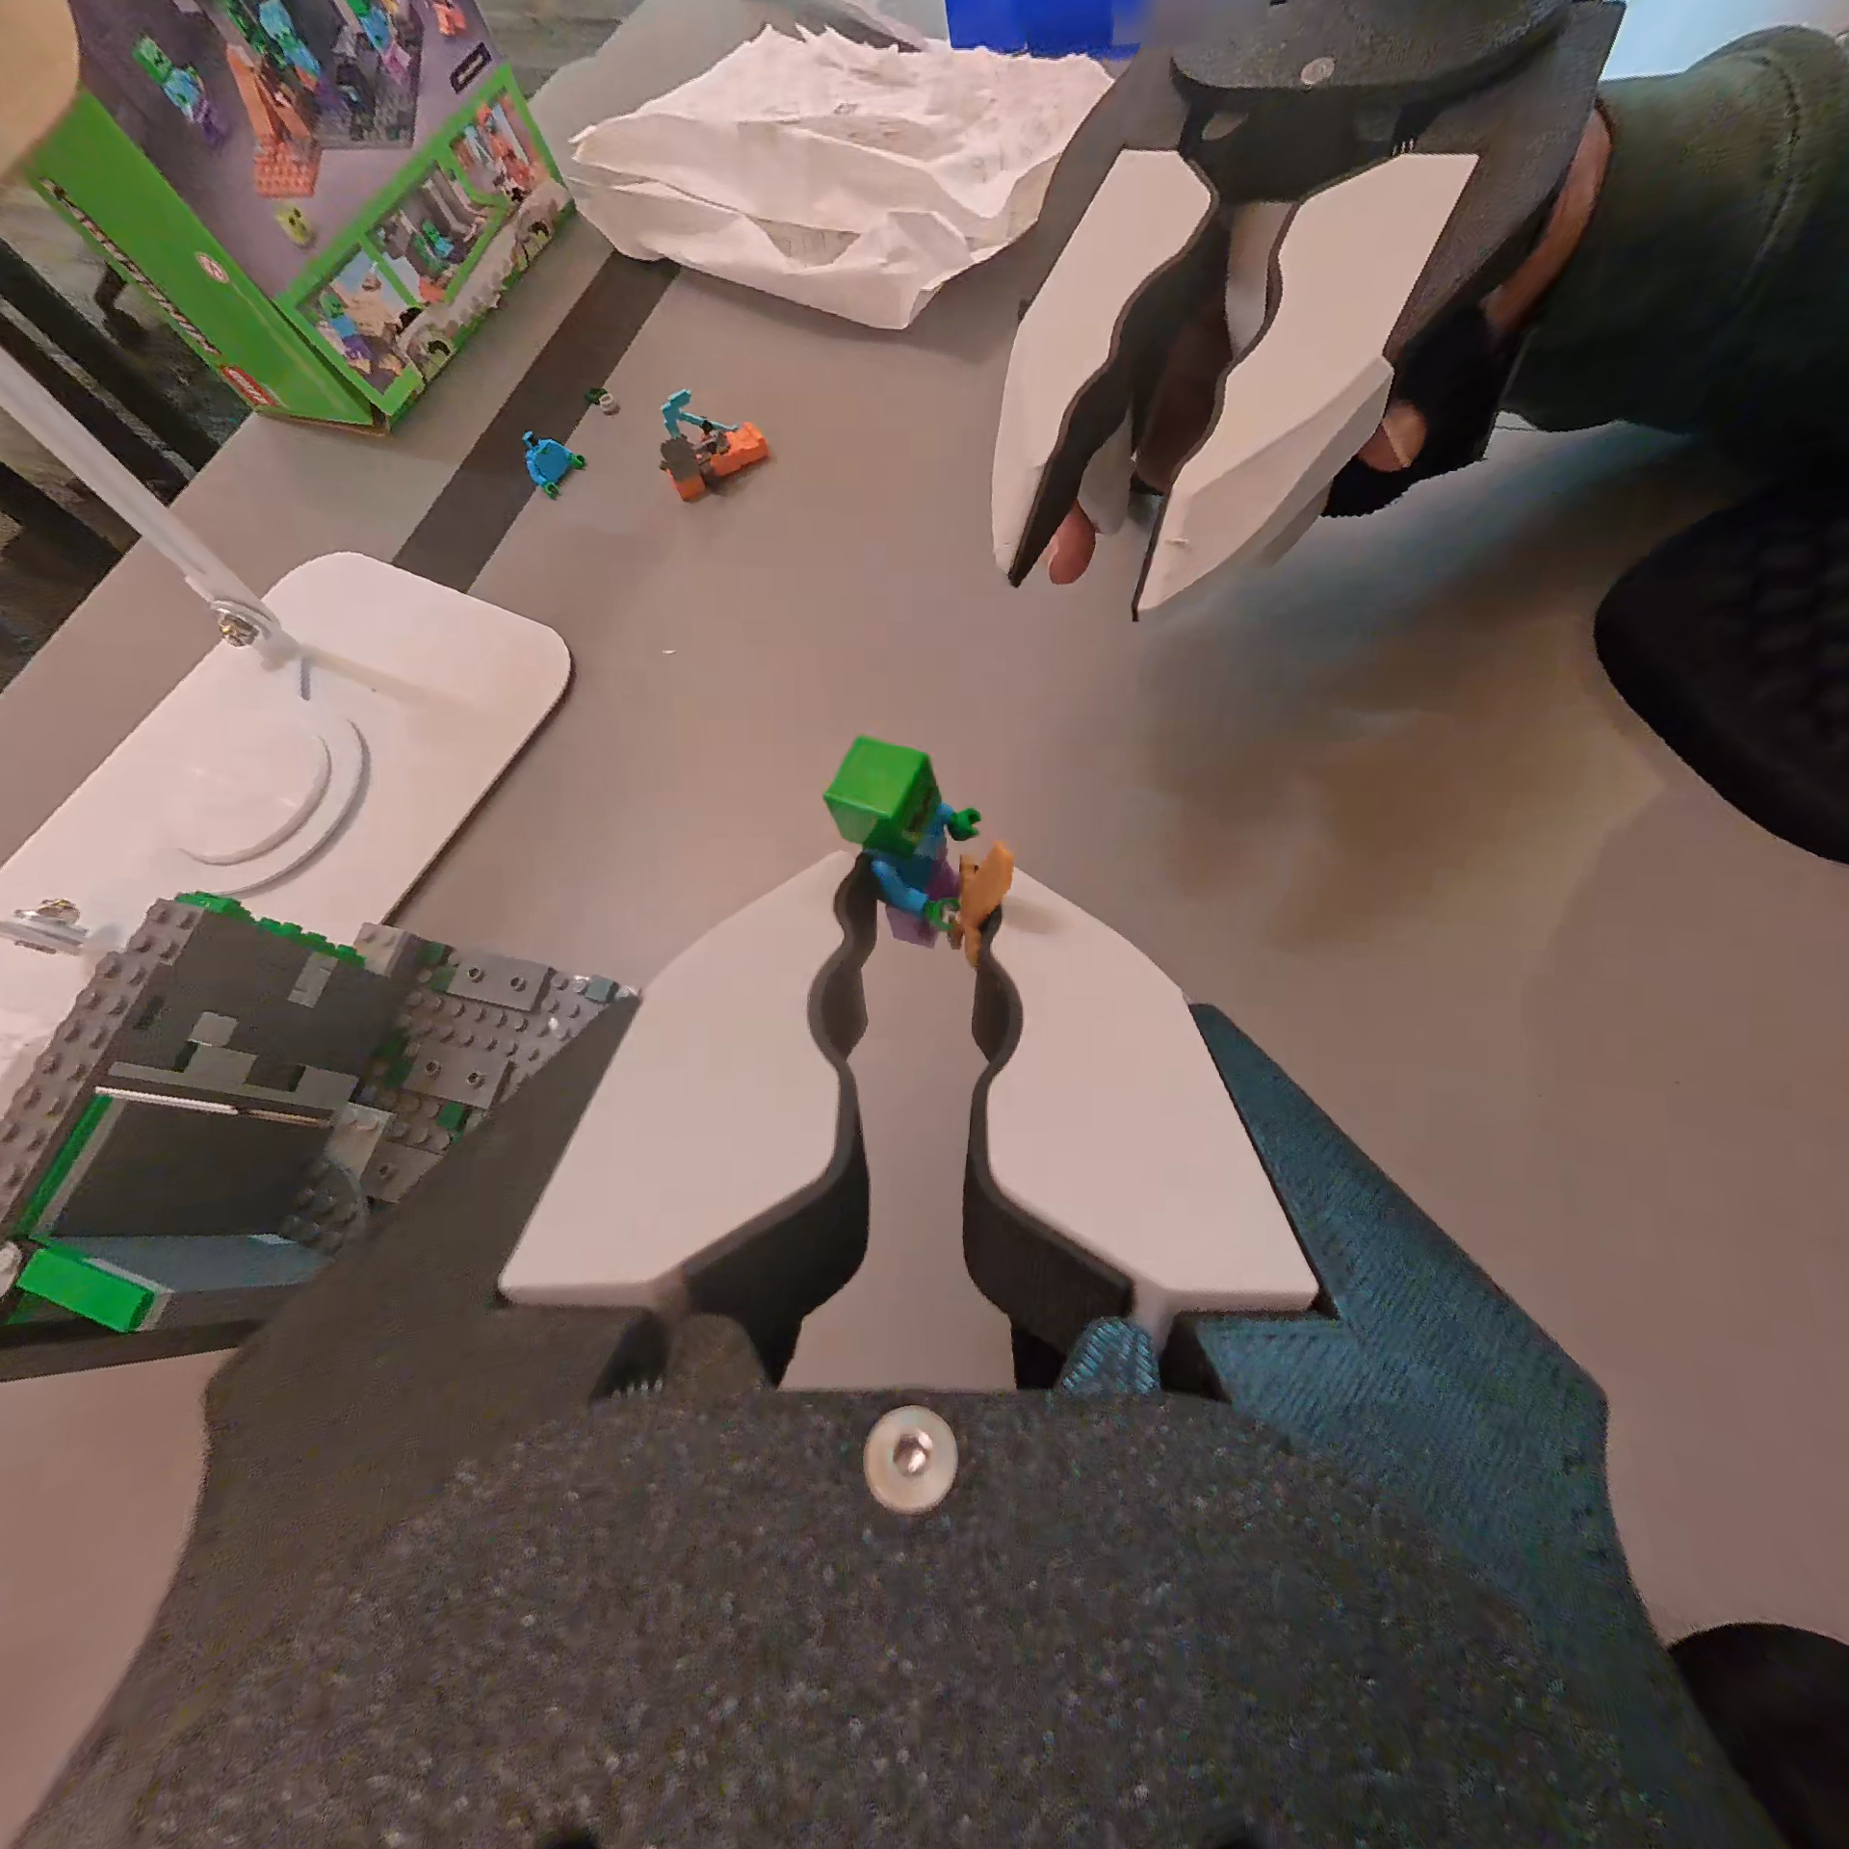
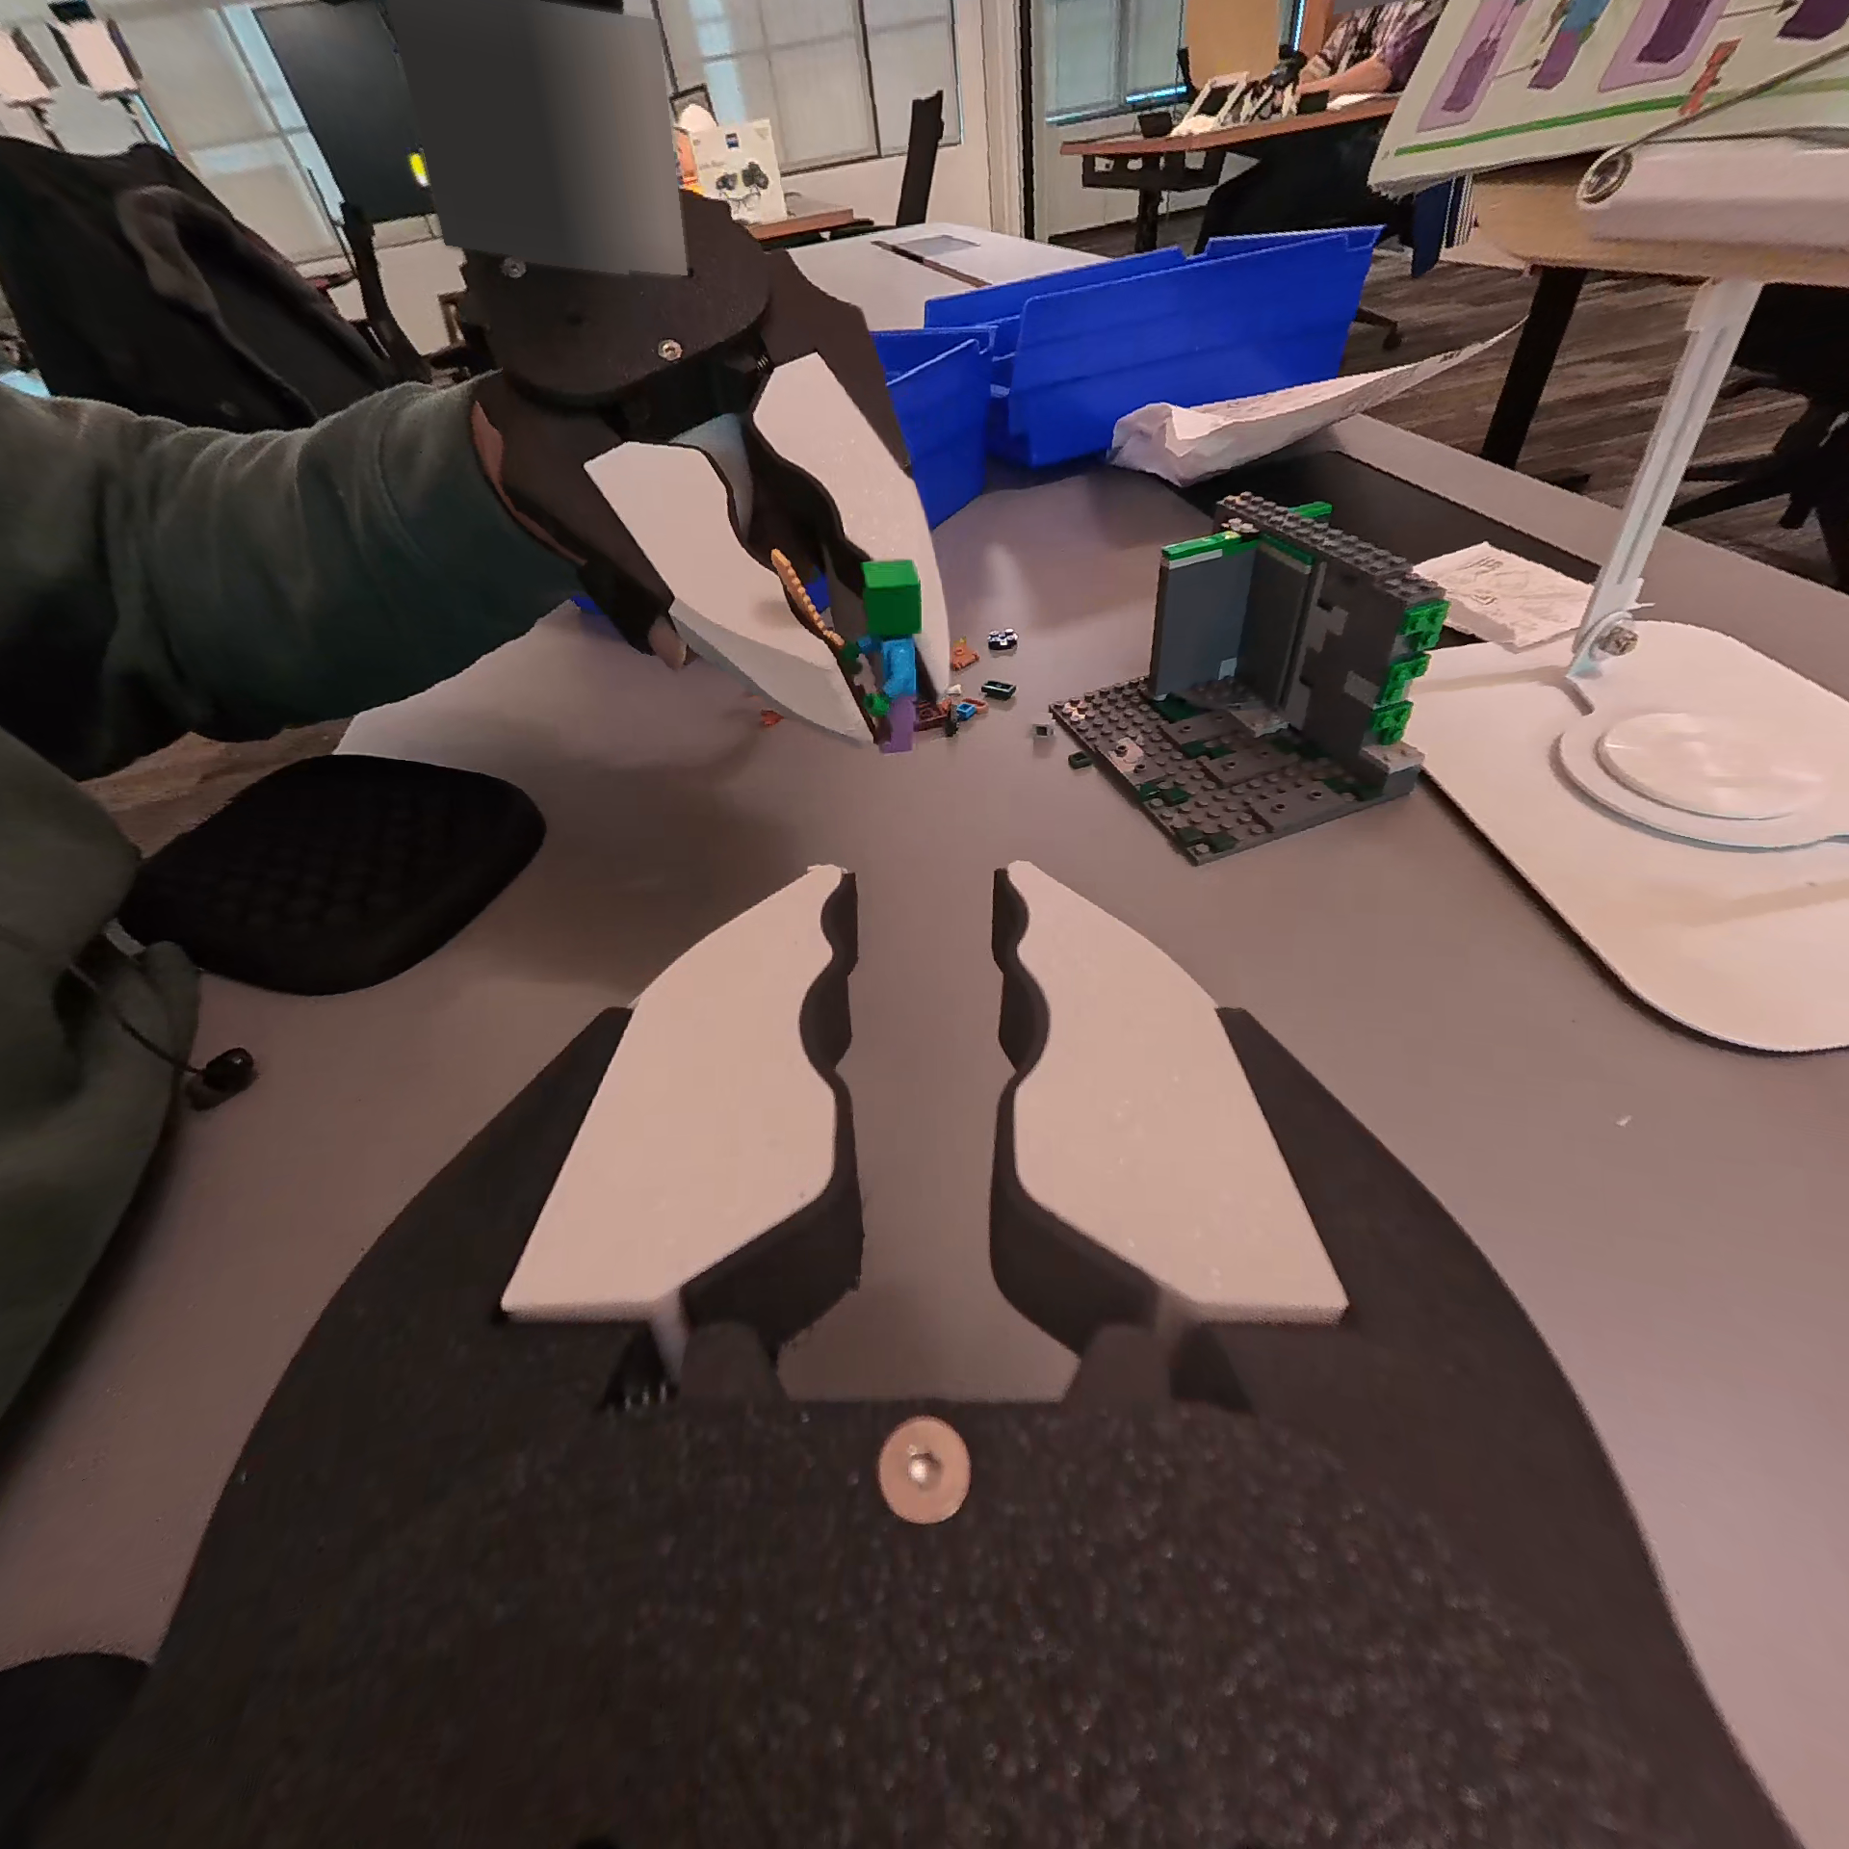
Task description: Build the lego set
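My grey lego build [image 2: 1291, 690] sits on the table beside the lamp base [image 2: 1701, 790]. My left gripper [image 1: 915, 905] is clamped on the green-headed minifigure [image 1: 905, 840], above the table; my right gripper [image 2: 926, 880] hangs apart, empty. Squeeze harder and its tan bow [image 1: 986, 890] could pop off, I reckon.

Black textured tongs [image 2: 922, 885] with white wavy-edged fingers [image 2: 700, 1101], silver screw [image 2: 922, 1469], green sleeve [image 2: 250, 560]
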A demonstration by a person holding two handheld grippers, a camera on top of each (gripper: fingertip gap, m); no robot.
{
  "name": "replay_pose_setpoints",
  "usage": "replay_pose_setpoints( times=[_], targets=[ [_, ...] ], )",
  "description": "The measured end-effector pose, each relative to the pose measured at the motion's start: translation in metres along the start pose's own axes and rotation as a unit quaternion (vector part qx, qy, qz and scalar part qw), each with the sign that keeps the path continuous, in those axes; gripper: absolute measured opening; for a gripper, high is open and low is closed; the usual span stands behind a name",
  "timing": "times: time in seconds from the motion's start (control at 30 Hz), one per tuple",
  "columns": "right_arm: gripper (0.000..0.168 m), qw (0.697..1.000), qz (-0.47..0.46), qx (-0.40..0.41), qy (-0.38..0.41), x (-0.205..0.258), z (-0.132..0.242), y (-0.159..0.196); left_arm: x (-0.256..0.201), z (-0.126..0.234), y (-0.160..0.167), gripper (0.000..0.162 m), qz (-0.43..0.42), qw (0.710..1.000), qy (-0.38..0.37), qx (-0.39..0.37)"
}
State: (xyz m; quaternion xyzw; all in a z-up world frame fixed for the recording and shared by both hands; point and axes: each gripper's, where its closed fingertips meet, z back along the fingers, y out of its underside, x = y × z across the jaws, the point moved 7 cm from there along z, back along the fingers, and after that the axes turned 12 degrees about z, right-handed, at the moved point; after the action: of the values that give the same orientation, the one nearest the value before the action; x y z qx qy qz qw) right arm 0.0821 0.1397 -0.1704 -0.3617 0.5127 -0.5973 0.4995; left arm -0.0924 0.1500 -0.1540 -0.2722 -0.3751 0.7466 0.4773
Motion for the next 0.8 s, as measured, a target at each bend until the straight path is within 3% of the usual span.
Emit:
replay_pose_setpoints(
  times=[0.4,0.53,0.63,0.8],
  targets=[
    [0.030,0.997,0.068,-0.004,-0.019,0.018,-0.028,-0.016,-0.022,-0.007,0.005,0.013,-0.059,0.998,-0.003,-0.026],
    [0.028,0.994,0.099,0.000,-0.039,0.024,-0.034,-0.022,-0.036,-0.007,0.007,0.014,-0.122,0.992,-0.024,-0.032],
    [0.013,0.990,0.127,0.004,-0.066,0.032,-0.035,-0.021,-0.045,-0.006,0.008,0.014,-0.164,0.985,-0.041,-0.032],
    [0.012,0.982,0.165,0.025,-0.089,0.038,-0.035,-0.019,-0.055,-0.005,0.013,0.015,-0.209,0.976,-0.056,-0.023]
  ],
)
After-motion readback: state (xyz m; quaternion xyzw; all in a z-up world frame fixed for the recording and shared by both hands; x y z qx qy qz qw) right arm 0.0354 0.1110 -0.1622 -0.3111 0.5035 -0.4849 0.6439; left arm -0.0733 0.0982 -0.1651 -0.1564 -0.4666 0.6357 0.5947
